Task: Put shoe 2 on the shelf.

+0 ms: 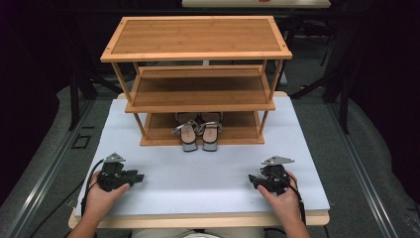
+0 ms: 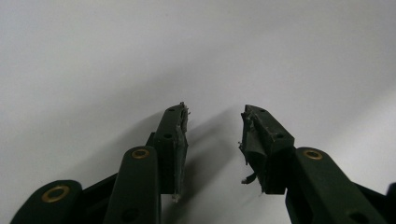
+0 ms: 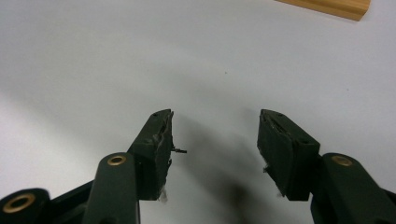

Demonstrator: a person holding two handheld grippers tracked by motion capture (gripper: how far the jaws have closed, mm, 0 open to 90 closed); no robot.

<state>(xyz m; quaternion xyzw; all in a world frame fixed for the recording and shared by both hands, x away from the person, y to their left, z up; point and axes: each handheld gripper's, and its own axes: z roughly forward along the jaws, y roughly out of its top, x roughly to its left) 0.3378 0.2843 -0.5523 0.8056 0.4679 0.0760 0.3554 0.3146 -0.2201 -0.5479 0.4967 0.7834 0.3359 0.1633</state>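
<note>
Left gripper (image 2: 215,112) rests on the white table (image 1: 208,173), jaws moderately parted, holding nothing. Right gripper (image 3: 215,114) likewise, jaws parted wider, empty. The sandals (image 1: 198,131) sit on the wooden rack (image 1: 198,37)'s bottom shelf, well apart from both.

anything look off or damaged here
The jaw pads look worn: the left gripper has ragged, frayed pad edges, and the right gripper shows a loose shred too. The sandals sit paired on the rack's bottom shelf, toes overhanging.
</note>
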